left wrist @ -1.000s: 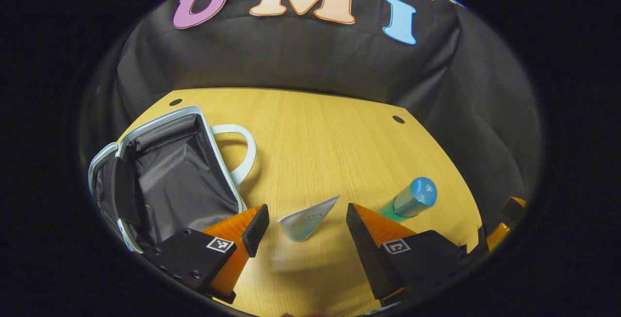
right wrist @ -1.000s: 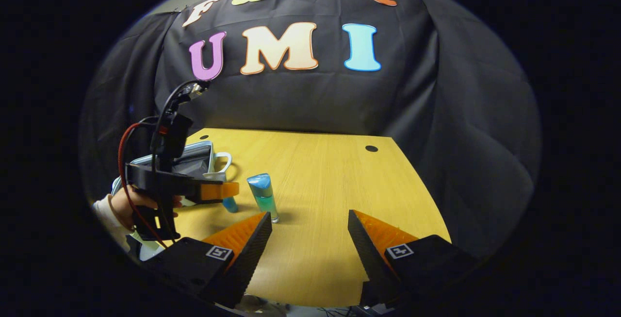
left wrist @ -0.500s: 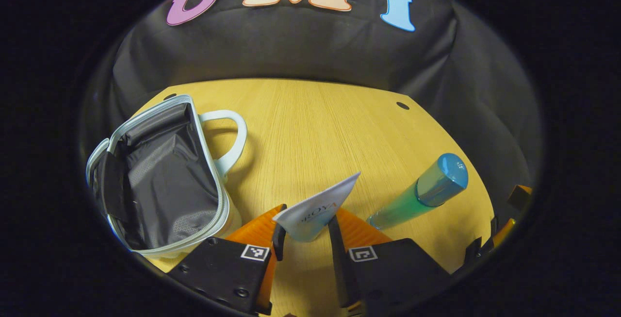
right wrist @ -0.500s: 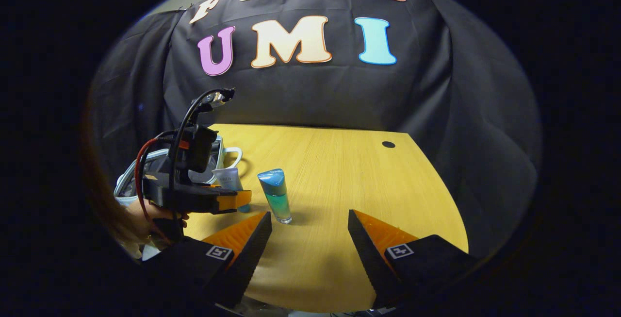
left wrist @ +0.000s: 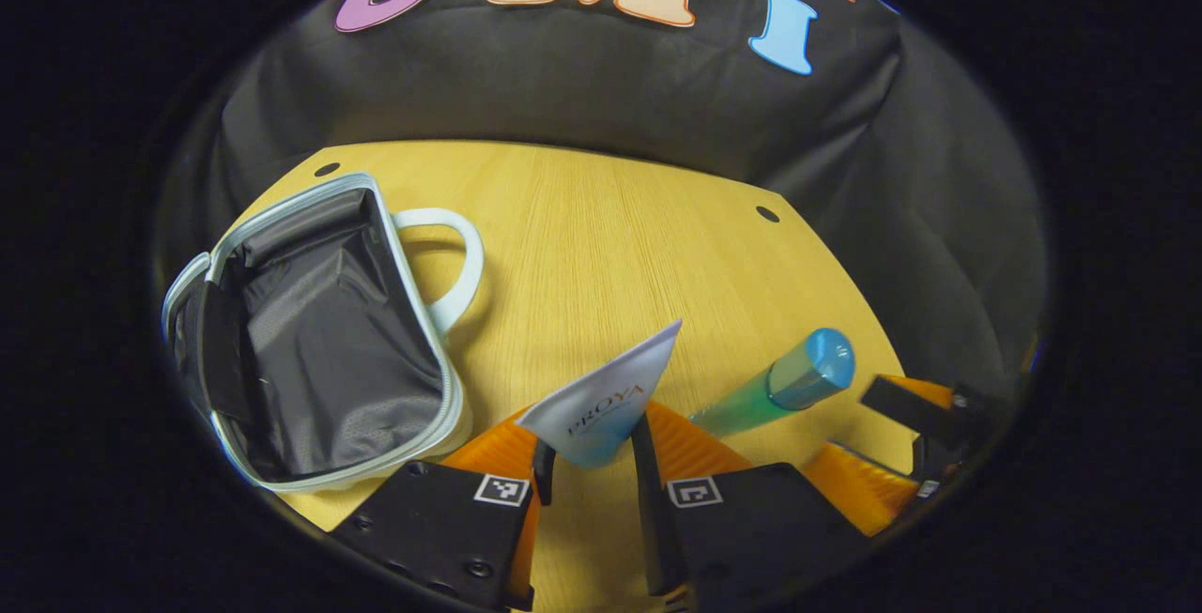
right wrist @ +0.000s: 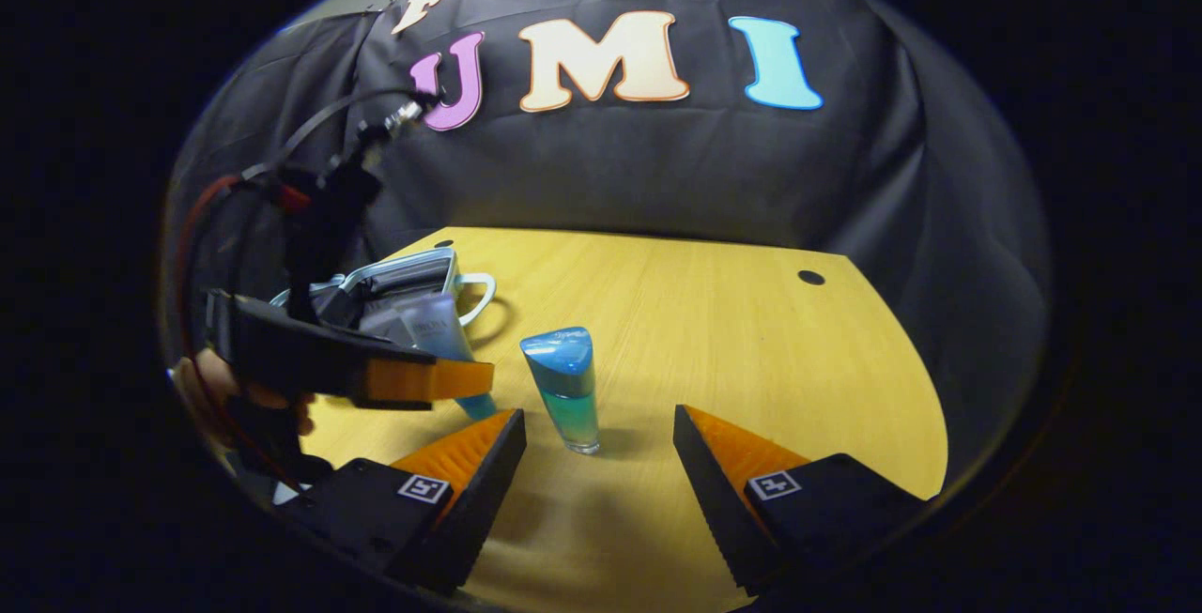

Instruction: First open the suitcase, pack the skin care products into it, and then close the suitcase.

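My left gripper (left wrist: pixel 590 449) is shut on a white and blue skin care tube (left wrist: pixel 601 397), whose flat end points up and away. To its left lies the open suitcase (left wrist: pixel 319 350), a small light case with a dark lining and a white handle. A blue-capped green bottle (left wrist: pixel 784 388) stands on the wooden table to the right. In the right gripper view, my right gripper (right wrist: pixel 601 444) stands open just in front of that bottle (right wrist: pixel 568 388). The left gripper (right wrist: pixel 413 378) with the tube (right wrist: pixel 437 327) hangs at the left, near the suitcase (right wrist: pixel 399 280).
The wooden table (right wrist: pixel 714 341) has two small round holes near its back edge and bare surface to the right of the bottle. A hand (right wrist: pixel 202 388) holds the left gripper at the far left. Black cloth walls the back.
The left gripper closed on the tube and lifted it off the table. The right gripper moved closer to the bottle.
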`<state>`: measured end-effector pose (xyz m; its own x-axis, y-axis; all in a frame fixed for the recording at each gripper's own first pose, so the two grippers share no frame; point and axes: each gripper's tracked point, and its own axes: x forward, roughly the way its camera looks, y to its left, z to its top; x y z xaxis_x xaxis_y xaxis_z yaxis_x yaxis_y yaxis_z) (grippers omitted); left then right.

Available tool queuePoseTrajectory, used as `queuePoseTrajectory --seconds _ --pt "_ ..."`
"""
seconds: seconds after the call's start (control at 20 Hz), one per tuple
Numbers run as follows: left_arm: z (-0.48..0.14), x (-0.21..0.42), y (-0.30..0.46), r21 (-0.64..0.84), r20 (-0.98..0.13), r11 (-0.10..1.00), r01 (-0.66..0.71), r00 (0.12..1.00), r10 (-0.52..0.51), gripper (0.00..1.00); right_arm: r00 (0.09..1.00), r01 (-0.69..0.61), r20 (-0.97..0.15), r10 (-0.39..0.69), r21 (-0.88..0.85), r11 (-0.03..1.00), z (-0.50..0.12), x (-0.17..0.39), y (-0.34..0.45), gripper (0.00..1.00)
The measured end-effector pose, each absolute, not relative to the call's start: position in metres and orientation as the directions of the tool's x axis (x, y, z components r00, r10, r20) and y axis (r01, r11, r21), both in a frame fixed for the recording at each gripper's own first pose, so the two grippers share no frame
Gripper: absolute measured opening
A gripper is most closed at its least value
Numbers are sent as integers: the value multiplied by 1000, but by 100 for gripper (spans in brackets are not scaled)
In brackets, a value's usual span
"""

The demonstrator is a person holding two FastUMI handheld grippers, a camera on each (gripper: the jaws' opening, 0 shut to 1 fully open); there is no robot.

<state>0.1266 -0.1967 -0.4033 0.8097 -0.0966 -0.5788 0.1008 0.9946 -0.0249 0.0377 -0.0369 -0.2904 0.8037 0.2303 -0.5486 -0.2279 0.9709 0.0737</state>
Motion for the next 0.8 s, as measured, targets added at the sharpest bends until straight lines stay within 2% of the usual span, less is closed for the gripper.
queuePoseTrajectory --seconds 0.15,0.45,0.5,0.6,0.65,0.7,0.8 --pt "-367 120 -184 -21 -546 997 80 834 -78 39 782 -253 -561 271 112 961 -312 53 -24 98" --pt "-321 107 -135 -68 -548 998 -17 836 -23 39 758 -283 -573 312 143 949 -346 72 -2 96" --pt "-315 106 -127 -83 -549 996 -36 835 -15 39 752 -284 -579 315 146 948 -351 72 1 89" --pt "-304 99 -107 -100 -556 992 -77 831 9 41 742 -285 -589 321 156 946 -359 73 6 86" --pt "-298 97 -94 -100 -557 990 -99 830 26 39 742 -279 -589 319 161 947 -362 74 7 78" --pt "-295 95 -82 -102 -563 987 -121 826 43 39 744 -269 -589 314 166 949 -363 76 6 76" --pt "-294 90 -60 -121 -590 979 -165 805 63 36 751 -249 -588 300 168 954 -364 80 2 62"
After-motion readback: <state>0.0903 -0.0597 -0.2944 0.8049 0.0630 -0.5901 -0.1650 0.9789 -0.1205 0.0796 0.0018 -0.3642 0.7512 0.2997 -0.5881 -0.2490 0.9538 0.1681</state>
